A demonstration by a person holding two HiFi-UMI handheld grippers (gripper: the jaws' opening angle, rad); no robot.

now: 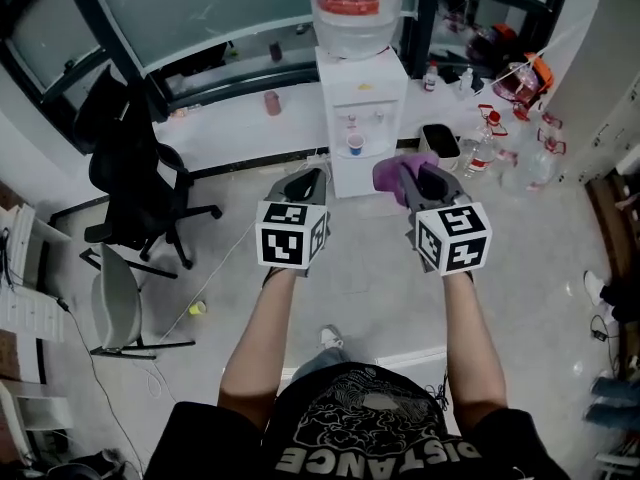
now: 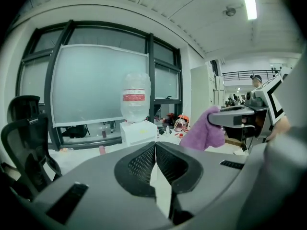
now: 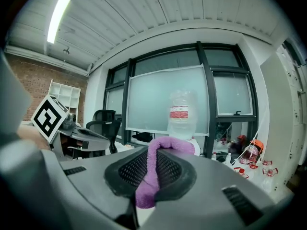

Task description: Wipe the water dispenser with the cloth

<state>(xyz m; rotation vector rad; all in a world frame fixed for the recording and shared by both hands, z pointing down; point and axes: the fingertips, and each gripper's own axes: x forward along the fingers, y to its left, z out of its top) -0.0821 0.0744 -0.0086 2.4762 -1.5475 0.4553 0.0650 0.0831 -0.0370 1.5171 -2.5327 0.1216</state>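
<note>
Cloth (image 1: 390,175), purple and soft, is clamped between the right tongs (image 3: 154,152); the left tongs (image 2: 155,147) are pressed together, empty. Ahead, the white water dispenser (image 1: 361,118) carries a clear bottle (image 1: 352,8), standing on pale floor (image 1: 250,298) by dark-framed windows (image 1: 200,8), with a black office chair (image 1: 140,168) nearby.

left gripper (image 1: 318,176): fingers together; empty | right gripper (image 1: 412,173): fingers pinching cloth (image 1: 386,175) | arms forward
</note>
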